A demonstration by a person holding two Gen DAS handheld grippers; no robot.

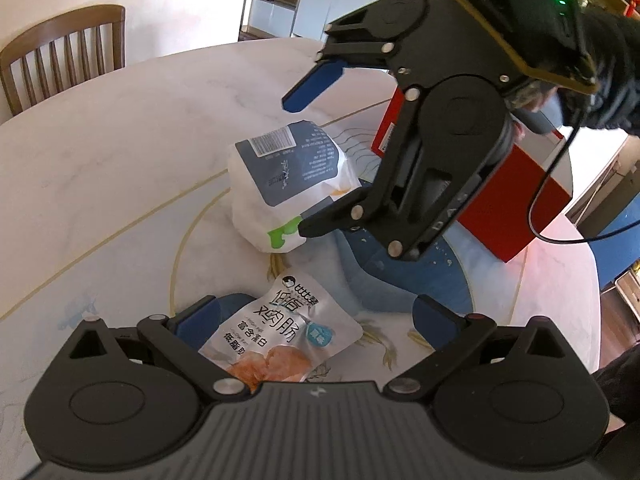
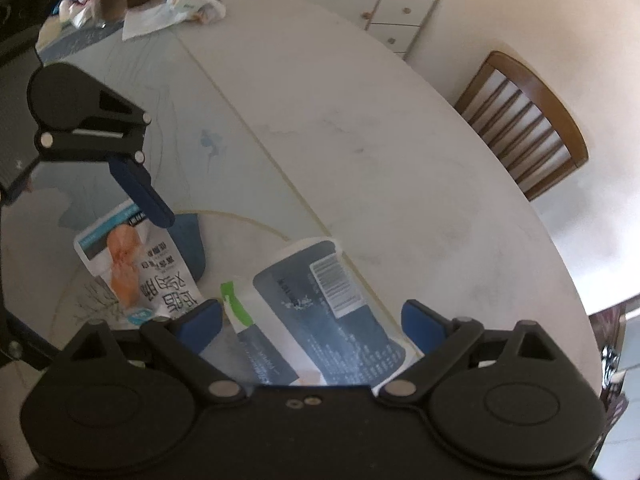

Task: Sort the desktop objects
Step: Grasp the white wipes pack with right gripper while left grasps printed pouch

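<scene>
A silver sausage pouch [image 1: 280,332] with orange food printed on it lies flat on the table, between the wide-apart fingers of my left gripper [image 1: 316,320], which is open. Just beyond it stands a white bag with a grey label and barcode [image 1: 288,184]. My right gripper [image 1: 302,164] reaches in from the upper right, open, one blue pad above the bag and the other low at its near side. In the right wrist view the bag [image 2: 320,312] lies between the open right gripper [image 2: 314,320]. The pouch [image 2: 132,268] is at left, under one left finger [image 2: 142,190].
A red box [image 1: 512,200] stands behind the right gripper on the round marble table [image 1: 120,168]. A wooden chair [image 1: 64,52] stands at the table's far edge, also the chair [image 2: 528,120]. Paper clutter [image 2: 180,4] sits at the table's far end. A sleeved hand [image 1: 600,80] holds the right gripper.
</scene>
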